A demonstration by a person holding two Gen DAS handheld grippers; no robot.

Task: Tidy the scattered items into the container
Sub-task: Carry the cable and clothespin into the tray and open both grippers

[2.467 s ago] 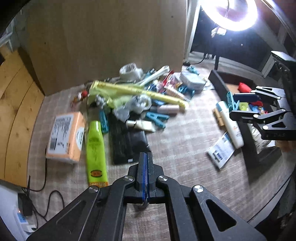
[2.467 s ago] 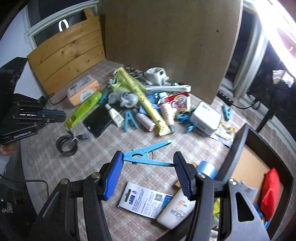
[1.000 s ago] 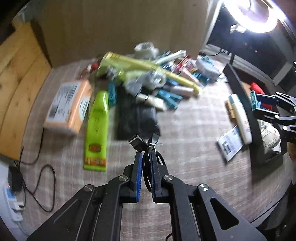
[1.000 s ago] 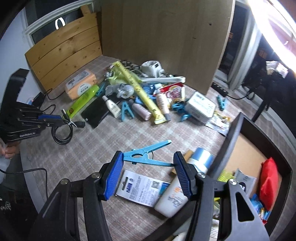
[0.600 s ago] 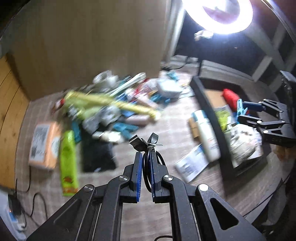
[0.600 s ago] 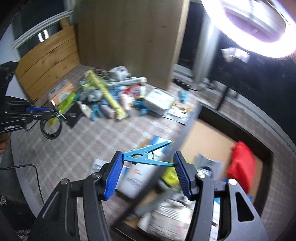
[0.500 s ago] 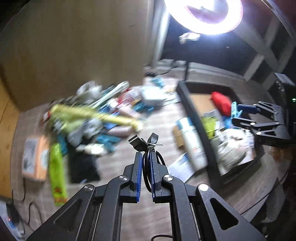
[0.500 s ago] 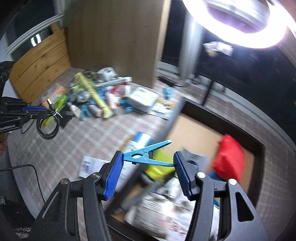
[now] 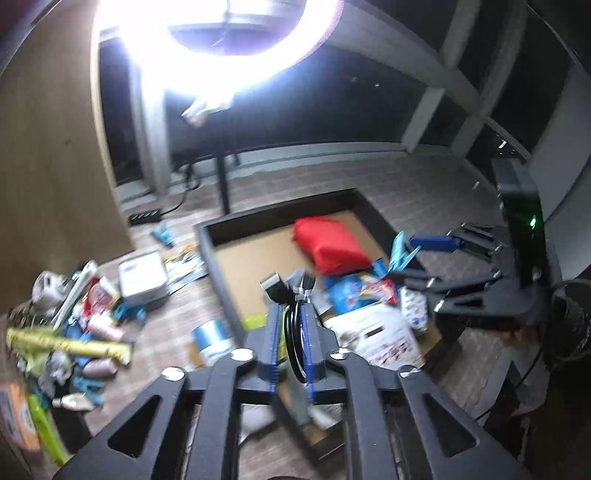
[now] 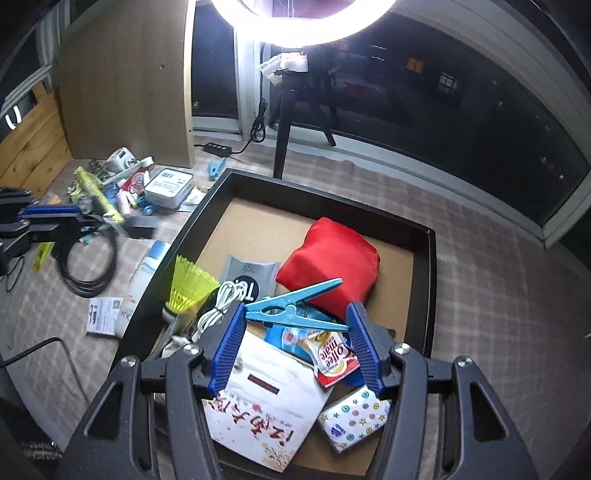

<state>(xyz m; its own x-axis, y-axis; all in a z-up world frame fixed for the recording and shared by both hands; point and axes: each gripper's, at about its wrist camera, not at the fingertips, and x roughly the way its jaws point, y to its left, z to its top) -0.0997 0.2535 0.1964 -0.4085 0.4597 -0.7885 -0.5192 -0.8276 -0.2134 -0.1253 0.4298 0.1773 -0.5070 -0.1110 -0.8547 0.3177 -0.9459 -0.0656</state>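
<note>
The right gripper (image 10: 295,339) clamps a blue clothespin (image 10: 295,308) above the box (image 10: 432,280), over a printed packet (image 10: 266,413) and red pouch (image 10: 328,258). The left gripper (image 9: 291,332) pinches a black cable coil (image 10: 88,266) beside the box's near wall; more clutter (image 10: 122,184) lies beyond.

Ring light (image 10: 303,22), power strip (image 10: 217,147)

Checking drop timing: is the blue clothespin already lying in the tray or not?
Not yet. The blue clothespin spans the right gripper pads above the black tray contents, still clamped.
</note>
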